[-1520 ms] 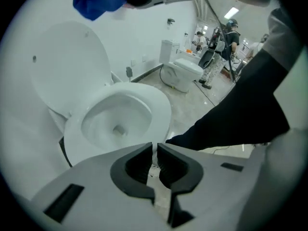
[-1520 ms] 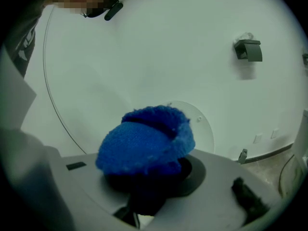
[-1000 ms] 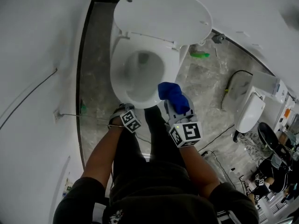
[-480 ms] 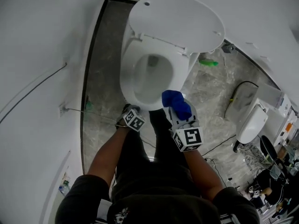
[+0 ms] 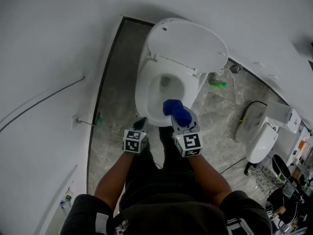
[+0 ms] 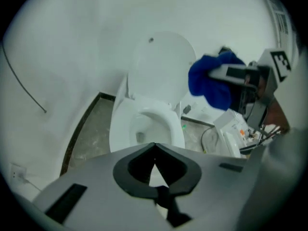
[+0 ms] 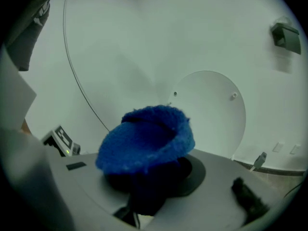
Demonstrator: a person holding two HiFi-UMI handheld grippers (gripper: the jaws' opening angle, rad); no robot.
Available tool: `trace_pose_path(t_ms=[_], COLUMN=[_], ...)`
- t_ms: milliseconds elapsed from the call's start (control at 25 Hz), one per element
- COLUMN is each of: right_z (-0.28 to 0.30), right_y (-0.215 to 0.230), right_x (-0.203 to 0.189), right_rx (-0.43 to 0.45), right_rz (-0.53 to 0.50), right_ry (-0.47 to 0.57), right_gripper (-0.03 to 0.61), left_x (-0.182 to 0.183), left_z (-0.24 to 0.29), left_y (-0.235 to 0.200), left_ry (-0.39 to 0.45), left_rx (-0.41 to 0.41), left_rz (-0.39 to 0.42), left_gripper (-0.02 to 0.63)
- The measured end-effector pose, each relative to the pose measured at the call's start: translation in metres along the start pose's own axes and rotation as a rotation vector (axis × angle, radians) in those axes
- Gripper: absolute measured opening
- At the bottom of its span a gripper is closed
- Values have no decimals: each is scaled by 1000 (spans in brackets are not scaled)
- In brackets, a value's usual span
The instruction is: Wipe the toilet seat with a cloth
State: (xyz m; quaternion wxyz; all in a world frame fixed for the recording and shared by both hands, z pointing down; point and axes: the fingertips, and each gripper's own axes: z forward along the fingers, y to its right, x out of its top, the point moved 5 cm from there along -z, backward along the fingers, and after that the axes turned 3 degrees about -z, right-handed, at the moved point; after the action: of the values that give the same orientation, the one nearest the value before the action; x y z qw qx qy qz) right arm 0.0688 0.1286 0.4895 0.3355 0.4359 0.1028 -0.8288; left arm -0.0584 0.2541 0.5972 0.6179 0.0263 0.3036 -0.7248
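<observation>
Well, my right gripper (image 5: 180, 120) is clamped on the wadded blue cloth (image 5: 176, 110), held over the front rim of the toilet seat (image 5: 145, 89). My left gripper (image 6: 154, 146) is closed on nothing. Pressing hard could pull the wad loose into the bowl. The cloth pokes forward from the jaws, and the seat's long axis runs from me towards the raised lid (image 5: 188, 45)

Left gripper (image 5: 140, 126) has come up off the front rim of the seat (image 5: 145, 98) and rolled, so its marker cube now faces square up, level beside the right gripper (image 5: 180, 117). The right one has slid inward, and the cloth (image 5: 175, 110) now shows over the seat's front edge instead of off its right side.
</observation>
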Motion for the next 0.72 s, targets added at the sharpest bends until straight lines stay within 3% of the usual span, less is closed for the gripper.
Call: trace_pose_path(t_ms=[160, 320, 440, 720], right_z=[36, 82, 118, 211], right_y=[3, 19, 34, 61], right_x=[2, -6, -34, -81], right_rx=[13, 9, 7, -35], right_rz=[-27, 0, 66, 66], right_ry=[-2, -34, -106, -216], right_gripper=[97, 97, 97, 97], left_x=[62, 104, 123, 139], left_z=[-33, -39, -24, 41], left_y=[-7, -21, -37, -66], left_ry=[229, 354, 394, 358], left_rx=[63, 69, 56, 96], left_rz=[9, -30, -96, -31], left_gripper=[10, 11, 11, 9])
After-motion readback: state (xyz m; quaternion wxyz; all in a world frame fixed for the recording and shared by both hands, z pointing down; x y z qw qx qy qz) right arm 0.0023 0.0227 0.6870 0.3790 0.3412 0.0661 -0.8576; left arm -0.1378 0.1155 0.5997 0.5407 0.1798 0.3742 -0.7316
